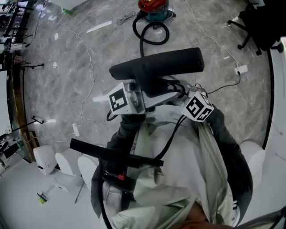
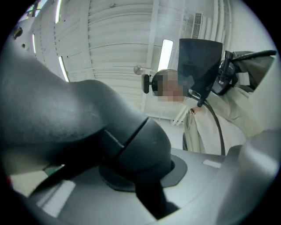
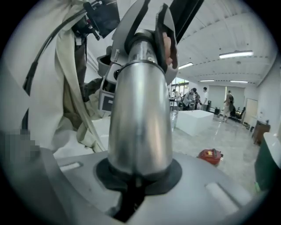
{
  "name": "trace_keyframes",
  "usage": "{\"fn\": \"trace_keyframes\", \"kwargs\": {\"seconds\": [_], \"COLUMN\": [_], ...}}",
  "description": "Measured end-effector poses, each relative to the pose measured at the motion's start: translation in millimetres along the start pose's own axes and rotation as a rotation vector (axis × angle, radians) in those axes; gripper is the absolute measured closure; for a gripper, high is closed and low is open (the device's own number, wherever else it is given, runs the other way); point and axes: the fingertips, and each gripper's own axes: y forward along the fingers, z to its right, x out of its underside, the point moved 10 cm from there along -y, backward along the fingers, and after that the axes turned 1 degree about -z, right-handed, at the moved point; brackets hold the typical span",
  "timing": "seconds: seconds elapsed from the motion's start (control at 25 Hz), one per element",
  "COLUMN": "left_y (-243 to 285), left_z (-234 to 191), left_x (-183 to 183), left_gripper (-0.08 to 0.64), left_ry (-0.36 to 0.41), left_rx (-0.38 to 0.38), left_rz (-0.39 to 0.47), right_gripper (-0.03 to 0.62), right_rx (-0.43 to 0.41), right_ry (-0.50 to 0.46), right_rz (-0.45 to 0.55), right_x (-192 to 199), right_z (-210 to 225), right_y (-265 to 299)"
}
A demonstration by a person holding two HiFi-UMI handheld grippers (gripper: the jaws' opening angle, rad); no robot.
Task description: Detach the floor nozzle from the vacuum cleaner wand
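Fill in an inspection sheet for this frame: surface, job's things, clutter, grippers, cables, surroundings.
Surface: grey marbled floor; no table in use.
Job's things: black floor nozzle held up; silver wand apparently not yet pulled from its neck.
Clutter: white items at lower left.
Grippers: left gripper shut on floor nozzle; right gripper shut on wand.
Cables: plug block with white lead; black hose looped by red canister.
Surroundings: office chair; people far off.
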Motion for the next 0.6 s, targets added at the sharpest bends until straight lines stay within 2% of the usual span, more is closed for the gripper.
{"fn": "trace_keyframes", "kwargs": {"seconds": [0.04, 0.2, 0.28, 0.32, 0.4, 0.52, 0.6], "left_y": [-1, -6, -8, -8, -8, -4, 0], "left_z": [-3, -16, -17, -17, -12, 1, 9], "left_x": [-1, 0, 1, 0, -1, 0, 3], "left_gripper": [0.486, 0.485, 0.485, 0.485, 0.485, 0.486, 0.486], "left_ry": [-0.001, -0.017, -0.026, -0.023, -0.021, -0.028, -0.011], "left_rx": [-0.042, -0.351, -0.392, -0.383, -0.316, -0.109, -0.031], "left_rz": [0.009, 0.062, 0.067, 0.067, 0.068, 0.041, 0.008], "right_gripper": [0.551, 0.551, 0.551, 0.551, 0.551, 0.551, 0.55], "right_rx": [0.051, 0.389, 0.446, 0.435, 0.34, 0.105, 0.004], "right_ry": [0.013, 0.097, 0.106, 0.101, 0.077, 0.008, -0.026], "right_rz": [-0.005, -0.117, -0.137, -0.135, -0.112, -0.042, -0.022], "right_x": [-2, -1, -1, -1, 0, 5, 8], "right_z": [0, -4, -6, -6, -7, -8, -6], "right_y": [1, 8, 10, 10, 7, 1, -4]}}
